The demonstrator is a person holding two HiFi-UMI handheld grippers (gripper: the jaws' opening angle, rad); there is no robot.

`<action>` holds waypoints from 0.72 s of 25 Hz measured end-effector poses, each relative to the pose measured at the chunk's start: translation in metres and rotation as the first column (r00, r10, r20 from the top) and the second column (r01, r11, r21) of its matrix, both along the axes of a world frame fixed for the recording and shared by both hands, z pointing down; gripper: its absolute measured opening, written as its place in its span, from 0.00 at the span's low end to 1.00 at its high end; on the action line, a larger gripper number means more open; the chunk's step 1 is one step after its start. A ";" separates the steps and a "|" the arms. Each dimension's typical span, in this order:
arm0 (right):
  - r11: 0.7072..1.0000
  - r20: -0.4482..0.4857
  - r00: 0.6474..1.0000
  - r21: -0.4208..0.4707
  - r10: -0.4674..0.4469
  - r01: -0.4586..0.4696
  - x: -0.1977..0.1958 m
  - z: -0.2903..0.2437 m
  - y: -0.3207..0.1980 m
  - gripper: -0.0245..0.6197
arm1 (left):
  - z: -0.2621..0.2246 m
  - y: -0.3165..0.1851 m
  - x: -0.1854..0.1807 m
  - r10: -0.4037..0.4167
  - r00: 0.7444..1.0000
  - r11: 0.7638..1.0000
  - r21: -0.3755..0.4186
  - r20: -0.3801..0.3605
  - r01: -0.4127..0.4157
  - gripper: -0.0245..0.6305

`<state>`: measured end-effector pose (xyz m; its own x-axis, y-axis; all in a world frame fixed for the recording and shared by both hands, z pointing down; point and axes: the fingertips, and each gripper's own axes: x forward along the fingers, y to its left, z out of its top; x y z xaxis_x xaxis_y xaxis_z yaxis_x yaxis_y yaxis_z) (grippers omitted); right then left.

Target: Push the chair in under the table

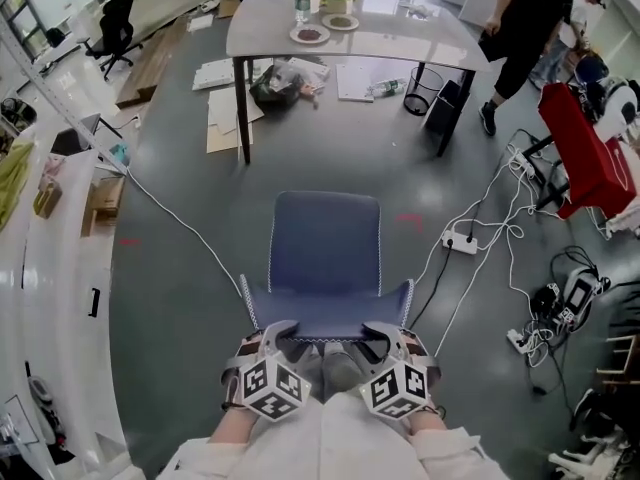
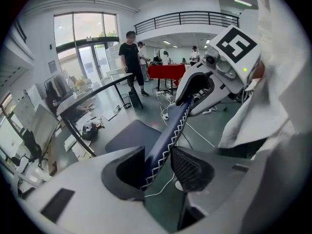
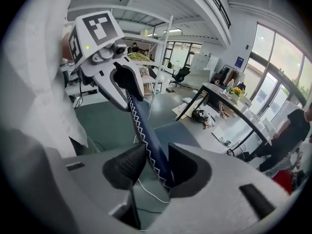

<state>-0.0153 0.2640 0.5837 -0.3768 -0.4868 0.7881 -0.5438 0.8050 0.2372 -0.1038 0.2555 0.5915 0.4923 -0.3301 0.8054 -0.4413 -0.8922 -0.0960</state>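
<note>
Squarely ahead of the person, the chair stands on the floor, well apart from the counter. Its seat faces the counter and its backrest faces the person.

- Left tool: pinching the backrest's top edge near its left corner.
- Right tool: pinching the same edge near its right corner.
- In each tool's own view the padded edge sits pressed between the pads.
- Neither hand is nearer the counter.

Key relation: the counter lies straight beyond the seat. The gripped edge runs crosswise to that line, so an even forward push from both hands looks right. The chair roughly lines up with the gap between the counter's legs. A bag on the floor by the left leg may foul it.

Chair: dark blue upholstery, white zigzag stitching along the backrest's edges, flat seat. Its legs are hidden beneath.
</note>
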 end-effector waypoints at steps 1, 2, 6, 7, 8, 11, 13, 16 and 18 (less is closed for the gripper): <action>1.000 -0.003 1.000 0.009 0.009 -0.009 0.001 0.000 -0.005 0.24 | 0.000 -0.005 0.001 -0.002 1.000 1.000 0.006 -0.001 0.002 0.30; 1.000 -0.004 1.000 0.016 0.017 -0.017 0.002 0.000 -0.011 0.24 | 0.000 -0.010 0.002 -0.003 1.000 1.000 0.010 -0.003 0.003 0.30; 0.999 0.002 1.000 0.024 0.030 -0.030 0.002 -0.001 -0.034 0.25 | -0.001 -0.033 0.001 0.004 1.000 1.000 0.021 -0.006 -0.003 0.30; 0.999 0.005 0.999 0.025 0.032 -0.032 0.001 -0.002 -0.040 0.25 | -0.002 -0.040 0.000 0.003 1.000 1.000 0.023 -0.006 -0.003 0.30; 0.999 0.006 0.999 0.028 0.034 -0.034 0.000 -0.003 -0.047 0.25 | -0.003 -0.046 -0.001 0.001 1.000 1.000 0.024 -0.006 -0.001 0.30; 0.998 0.007 0.999 0.043 0.041 -0.041 0.001 -0.002 -0.063 0.25 | -0.002 -0.062 0.000 -0.007 1.000 1.000 0.029 -0.005 0.008 0.30; 0.998 0.010 0.999 0.048 0.039 -0.039 0.004 -0.001 -0.073 0.25 | -0.001 -0.072 0.003 -0.009 1.000 0.999 0.036 -0.008 0.009 0.30; 0.998 0.018 1.000 0.057 0.022 -0.023 0.006 0.001 -0.089 0.25 | 0.001 -0.087 0.005 -0.014 1.000 0.999 0.045 -0.011 0.014 0.30; 0.997 0.018 1.000 0.073 0.019 -0.020 0.008 -0.001 -0.101 0.25 | 0.000 -0.099 0.007 -0.018 1.000 0.999 0.051 -0.011 0.018 0.30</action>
